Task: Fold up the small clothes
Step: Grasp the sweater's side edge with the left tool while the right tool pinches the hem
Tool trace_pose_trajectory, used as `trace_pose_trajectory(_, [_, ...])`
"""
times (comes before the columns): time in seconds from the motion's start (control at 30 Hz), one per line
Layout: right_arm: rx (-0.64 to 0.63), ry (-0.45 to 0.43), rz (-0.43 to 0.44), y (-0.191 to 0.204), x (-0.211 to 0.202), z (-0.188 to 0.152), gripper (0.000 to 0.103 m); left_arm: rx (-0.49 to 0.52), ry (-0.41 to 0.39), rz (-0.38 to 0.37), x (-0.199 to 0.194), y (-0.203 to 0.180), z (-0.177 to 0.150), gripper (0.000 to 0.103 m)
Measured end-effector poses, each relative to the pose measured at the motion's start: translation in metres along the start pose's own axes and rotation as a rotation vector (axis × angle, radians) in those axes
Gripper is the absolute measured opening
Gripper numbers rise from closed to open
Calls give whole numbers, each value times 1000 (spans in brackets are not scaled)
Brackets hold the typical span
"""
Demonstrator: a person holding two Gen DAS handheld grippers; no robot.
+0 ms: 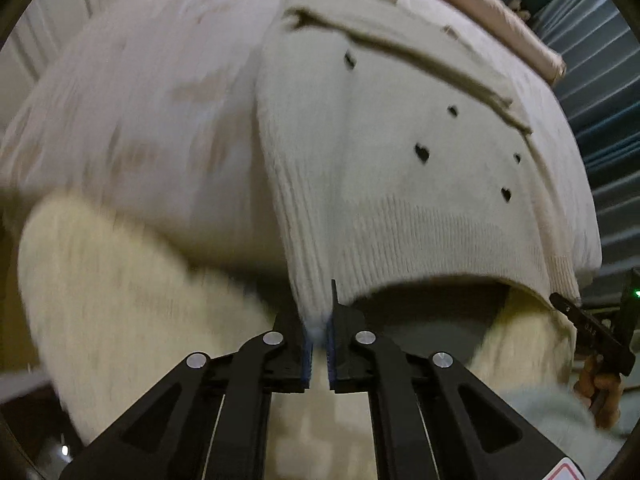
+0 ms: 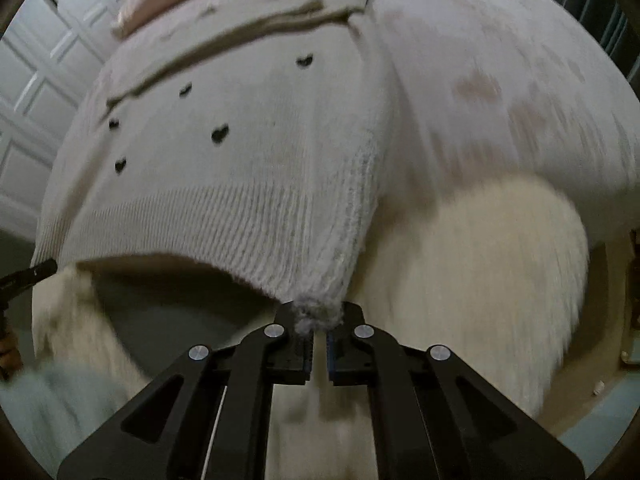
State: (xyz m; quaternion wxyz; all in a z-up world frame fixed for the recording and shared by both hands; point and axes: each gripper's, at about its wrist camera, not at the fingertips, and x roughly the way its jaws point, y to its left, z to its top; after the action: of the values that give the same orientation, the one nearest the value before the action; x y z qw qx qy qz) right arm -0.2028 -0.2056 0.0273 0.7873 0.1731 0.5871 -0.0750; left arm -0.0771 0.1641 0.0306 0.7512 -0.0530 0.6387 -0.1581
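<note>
Left wrist view, nearest first: the left claw [image 1: 319, 334] is clenched on one bottom corner of a cream knitted sweater [image 1: 380, 160], ribbed hem bunched between its blue pads. In the right wrist view the right claw [image 2: 318, 330] is clenched on the other bottom corner, where the knit has balled into a fuzzy knot. Between the two corners the hem sags in an arc, lifted clear of a pale fluffy blanket [image 1: 120, 300] at the near edge of the bed [image 2: 520, 60]. Farther back the sweater's body lies on the bed's cream cover, toward the far edge, where a pink band [image 1: 500, 12] runs.

Risks, as I judge them: each grip holds only a small pinch of stretchy rib, so a quick pull could slip a corner free and spoil the fold. Uneven travel of the two hands would lay the hem down crooked. The sagging middle could also drag on the fluffy blanket and bunch.

Count: one sweater, two claws, five small black hearts [image 1: 422, 153] showing on the knit, one fluffy blanket.
</note>
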Motion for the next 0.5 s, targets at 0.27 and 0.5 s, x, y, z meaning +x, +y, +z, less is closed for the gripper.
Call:
trace_pose_trajectory(0.27, [-44,78,33,11,-21,-15,0,-23,20,-18,-20,4,-20,0])
trace_pose_trajectory(0.5, [95,-61,39,-3,-12,19,62,-67,-41,-4,18,11,33,44])
